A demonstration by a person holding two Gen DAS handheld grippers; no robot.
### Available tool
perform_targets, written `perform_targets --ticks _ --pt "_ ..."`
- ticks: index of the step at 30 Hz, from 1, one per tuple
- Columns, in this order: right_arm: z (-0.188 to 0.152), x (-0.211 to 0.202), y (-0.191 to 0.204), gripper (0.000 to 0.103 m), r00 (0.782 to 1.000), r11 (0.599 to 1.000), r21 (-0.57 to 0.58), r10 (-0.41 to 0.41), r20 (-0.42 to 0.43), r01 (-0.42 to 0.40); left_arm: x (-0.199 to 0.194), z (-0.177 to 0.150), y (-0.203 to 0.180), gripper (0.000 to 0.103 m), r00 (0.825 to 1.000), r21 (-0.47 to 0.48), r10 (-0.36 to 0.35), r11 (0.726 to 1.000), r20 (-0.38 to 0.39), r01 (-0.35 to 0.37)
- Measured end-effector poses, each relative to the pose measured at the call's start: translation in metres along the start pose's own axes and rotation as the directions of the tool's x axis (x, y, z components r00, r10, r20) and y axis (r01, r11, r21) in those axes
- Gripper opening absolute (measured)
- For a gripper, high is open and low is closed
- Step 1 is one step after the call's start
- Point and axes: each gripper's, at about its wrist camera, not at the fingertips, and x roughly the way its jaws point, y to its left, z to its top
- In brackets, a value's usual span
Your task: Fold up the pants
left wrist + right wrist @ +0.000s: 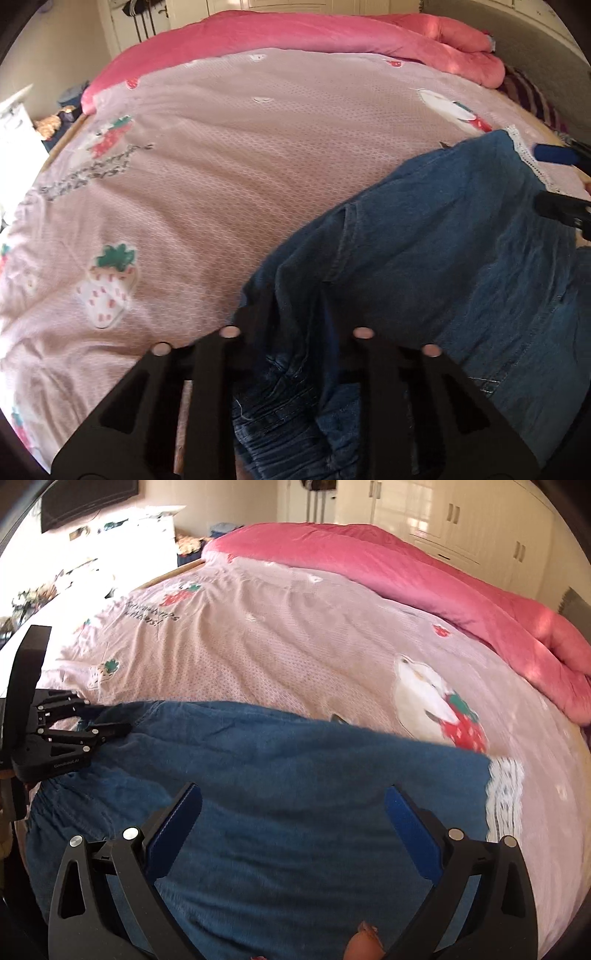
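The blue denim pants (295,794) lie on the bed (280,646), on its pink strawberry-print cover. The left hand-held gripper (295,317) pinches the bunched waistband end of the pants. The right hand-held gripper (293,812) is spread wide above the pants, near their lace-trimmed hem (504,794).

Bed (192,565) w/ wooden edge, covered by a pale pink sheet (280,635) w/ strawberry & white-animal prints. On it – blue denim pants (295,782) at the near side, spread left to right, white lace hem (504,794) at the right end. Far side: bunched hot-pink quilt (388,565) running left to right along the sheet.
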Motion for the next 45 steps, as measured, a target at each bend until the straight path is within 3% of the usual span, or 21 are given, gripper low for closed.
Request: perform_targets --ticks 4,8,13,19,21,22,23,24,25,26,34,39,45 --pt "0.022 0.025 0.01 0.099 1.0 0.992 -0.128 0.0 -0.029 -0.003 0.0 -0.001 -0.002 0.002 1.0 0.024 -0.001 1.0 0.017 0.0" --pt "0.039 0.05 0.022 0.099 0.997 0.969 -0.245 -0.002 -0.076 -0.017 -0.012 0.001 0.011 0.001 0.997 -0.029 -0.042 0.999 0.068 0.044" --pt "0.054 0.074 0.038 0.099 0.992 0.928 -0.371 -0.003 -0.123 -0.044 -0.033 0.004 0.011 0.0 0.988 -0.016 -0.055 0.998 0.147 0.058" --pt "0.064 0.093 0.035 0.098 0.985 0.925 -0.358 0.073 -0.159 -0.126 -0.053 0.001 0.011 0.0 0.974 -0.011 -0.065 0.998 0.218 0.069" --pt "0.062 0.092 0.032 0.081 0.982 0.928 -0.34 0.099 -0.159 -0.148 -0.056 0.0 0.011 0.0 0.972 -0.008 -0.054 0.998 0.231 0.058" --pt "0.06 0.091 0.031 0.054 0.977 0.927 -0.329 0.129 -0.17 -0.18 -0.057 -0.001 0.012 0.0 0.971 -0.008 -0.054 0.998 0.233 0.057" --pt "0.058 0.088 0.032 0.039 0.972 0.924 -0.323 0.153 -0.177 -0.204 -0.058 -0.002 0.012 0.0 0.97 -0.015 -0.062 0.998 0.233 0.068" --pt "0.056 0.084 0.034 0.03 0.972 0.92 -0.331 0.16 -0.171 -0.209 -0.058 -0.003 0.013 0.0 0.97 -0.019 -0.066 0.997 0.233 0.073" --pt "0.052 0.077 0.037 0.016 0.974 0.917 -0.339 0.164 -0.157 -0.209 -0.058 -0.003 0.012 0.0 0.971 -0.019 -0.064 0.997 0.232 0.07" --pt "0.05 0.071 0.037 0.01 0.976 0.92 -0.335 0.164 -0.141 -0.203 -0.057 -0.004 0.012 0.0 0.971 -0.017 -0.057 0.998 0.23 0.063" --pt "0.03 -0.007 0.036 0.007 0.986 0.948 -0.283 0.163 0.037 -0.147 -0.078 -0.012 0.013 0.0 0.954 -0.017 -0.054 0.998 0.295 0.062" --pt "0.005 -0.057 0.045 0.007 0.967 0.95 -0.245 0.226 0.118 -0.192 -0.108 -0.024 0.002 0.0 0.933 0.005 -0.048 0.999 0.357 0.05" --pt "-0.044 -0.105 0.067 0.007 0.948 0.945 -0.236 0.271 0.17 -0.228 -0.146 -0.062 -0.017 0.0 0.893 0.032 -0.057 0.998 0.447 0.048"
